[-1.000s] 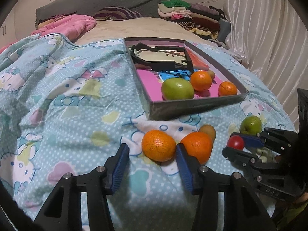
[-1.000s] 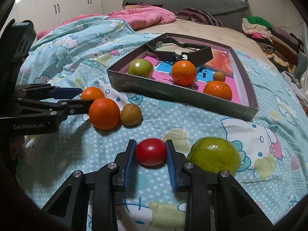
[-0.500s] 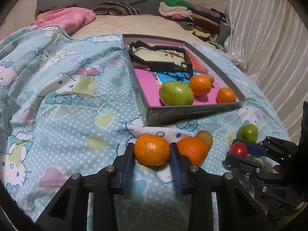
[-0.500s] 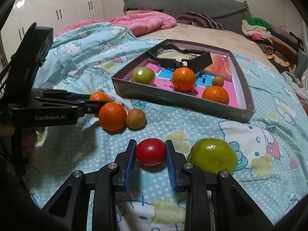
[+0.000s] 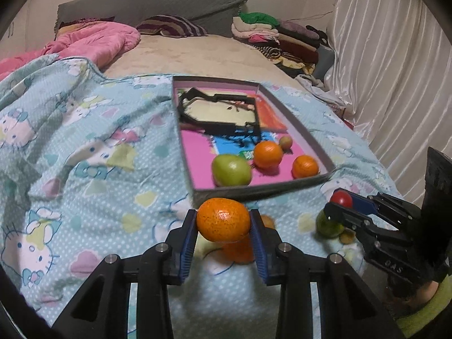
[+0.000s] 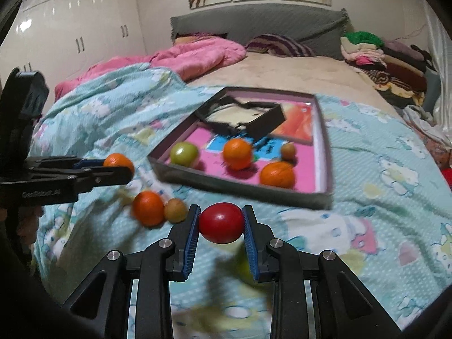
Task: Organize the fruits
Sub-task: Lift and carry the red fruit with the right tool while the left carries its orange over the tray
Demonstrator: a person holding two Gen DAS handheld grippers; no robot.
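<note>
My left gripper (image 5: 223, 220) is shut on an orange (image 5: 223, 219) and holds it above the blanket, just short of the grey tray (image 5: 262, 190). My right gripper (image 6: 221, 222) is shut on a red fruit (image 6: 221, 222), lifted off the bed. The tray (image 6: 243, 185) holds a green apple (image 6: 184, 153), two oranges (image 6: 237, 153) and a small brown fruit (image 6: 288, 150). An orange (image 6: 148, 208) and a brown fruit (image 6: 175, 210) lie on the blanket before the tray. A green fruit (image 5: 329, 226) lies under the right gripper.
A black frame (image 5: 219, 113) lies in the tray's far half. The bed has a blue patterned blanket (image 5: 84, 155), a pink quilt (image 5: 93, 42) at the back left, folded clothes (image 5: 271, 34) at the back right. White curtains (image 5: 395, 70) hang on the right.
Both grippers have lifted their fruit off the blanket and moved toward the tray. The left jaws closed on the orange within the last second.
</note>
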